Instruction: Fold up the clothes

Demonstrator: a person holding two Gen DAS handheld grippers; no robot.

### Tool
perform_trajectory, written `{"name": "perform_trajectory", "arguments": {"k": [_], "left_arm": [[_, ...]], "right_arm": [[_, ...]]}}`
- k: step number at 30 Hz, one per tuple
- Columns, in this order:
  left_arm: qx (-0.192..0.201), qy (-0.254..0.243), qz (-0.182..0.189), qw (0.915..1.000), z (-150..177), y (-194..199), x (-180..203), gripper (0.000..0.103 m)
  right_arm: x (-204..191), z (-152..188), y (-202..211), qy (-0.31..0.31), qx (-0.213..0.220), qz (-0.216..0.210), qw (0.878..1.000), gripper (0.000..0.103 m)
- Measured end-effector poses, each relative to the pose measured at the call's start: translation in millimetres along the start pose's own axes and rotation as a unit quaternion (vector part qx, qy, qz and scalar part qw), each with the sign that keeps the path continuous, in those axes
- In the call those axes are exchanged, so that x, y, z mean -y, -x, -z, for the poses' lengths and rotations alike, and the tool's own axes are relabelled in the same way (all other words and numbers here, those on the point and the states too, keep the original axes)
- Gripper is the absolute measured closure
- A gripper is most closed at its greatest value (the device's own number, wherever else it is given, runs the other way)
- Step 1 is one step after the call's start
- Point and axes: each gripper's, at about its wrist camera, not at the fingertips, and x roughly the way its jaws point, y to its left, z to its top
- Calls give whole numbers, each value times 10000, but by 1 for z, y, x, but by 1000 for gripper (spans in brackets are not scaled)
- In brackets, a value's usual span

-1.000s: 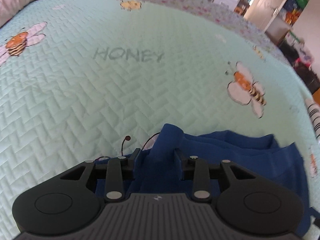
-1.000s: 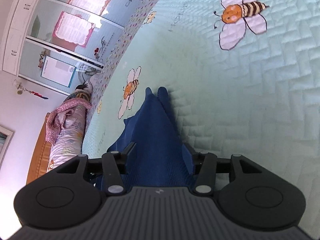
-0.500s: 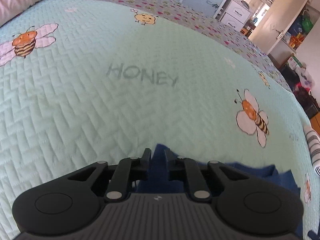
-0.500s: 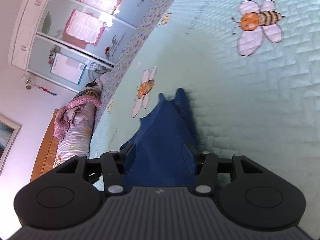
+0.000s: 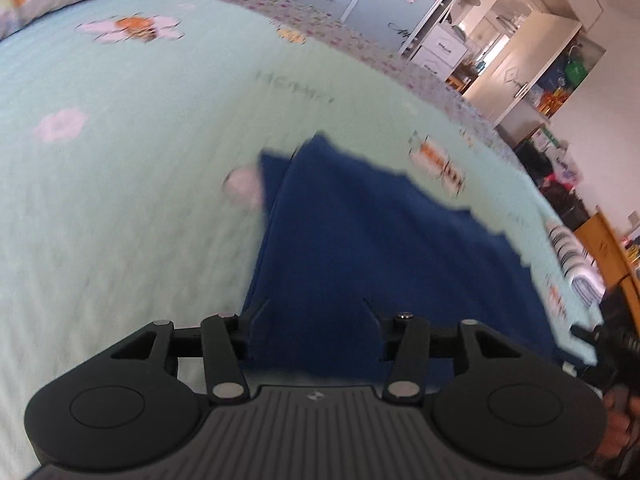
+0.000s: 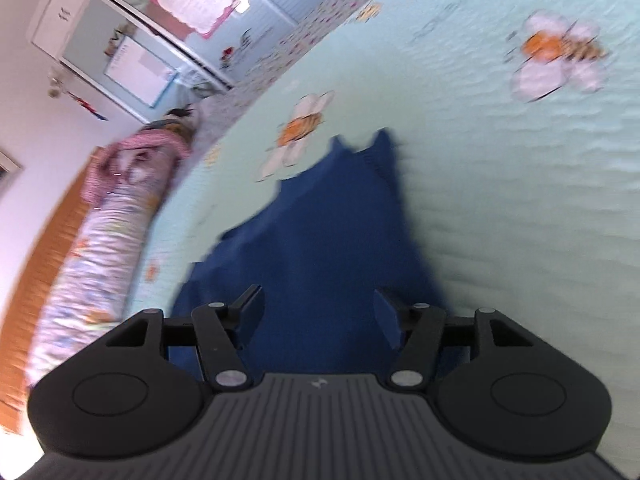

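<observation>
- The bed point(image 5: 120, 208) fills both views — a pale green quilted cover printed with bees and daisies, with a flowered border along its far edge. Everything else is placed from the blue garment lying on it.
- The blue garment point(image 5: 360, 248) lies spread on the cover near the bed's near side, its far edge ending in two small points point(image 6: 380, 140) toward the middle of the bed. A bee print point(image 5: 436, 160) sits just past its right edge in the left view, and a daisy point(image 6: 298, 132) just past its left edge in the right view.
- Beyond the garment, past the far edge of the bed, stand pale wardrobe doors point(image 6: 132, 52) with pink posters; a rolled floral quilt point(image 6: 100, 240) lies along the bed's side to the garment's left in the right view. To the garment's right in the left view are an open cream door point(image 5: 532, 60) and cluttered shelves.
- The left gripper point(image 5: 314, 320) is over the garment's near part, its jaws opening, with blue cloth between them; blur hides whether the pads touch it.
- The right gripper point(image 6: 320, 312) is likewise over the near cloth, jaws opening and cloth between them, with visible gaps at the pads.
- The step in hand looks like releasing a fold just laid. To do it well, both tools should let go fully before lifting — a pad that drags would pull the layer askew — and the edges should be checked for alignment.
</observation>
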Motion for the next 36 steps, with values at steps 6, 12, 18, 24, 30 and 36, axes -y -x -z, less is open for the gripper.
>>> {"name": "perform_trajectory", "arguments": {"k": [6,12,18,24,30,36], "left_arm": [[100,244,-19,9996,2,0,-6,52],[59,137,-151,9998,9,-5,-8,56],[98,356,-166,9992,12,8,-25,73],[651,177,305,9973,11,37,-1,64],[254,21,167,9995,11,-3,11,57],[152,737,222,9969,23,13,-31,79]], "right_arm": [[10,6,14,580,360,777,9946,41],[11,16,-14,1063,78,978,9895,90],[39,18,4,697,164,1045,9919,91],[5,18,27,954,654,838,9898,81],[-39,22,-22,1200,313,138,9922,71],[-4,16,-35,862,79,569,9946,85]]}}
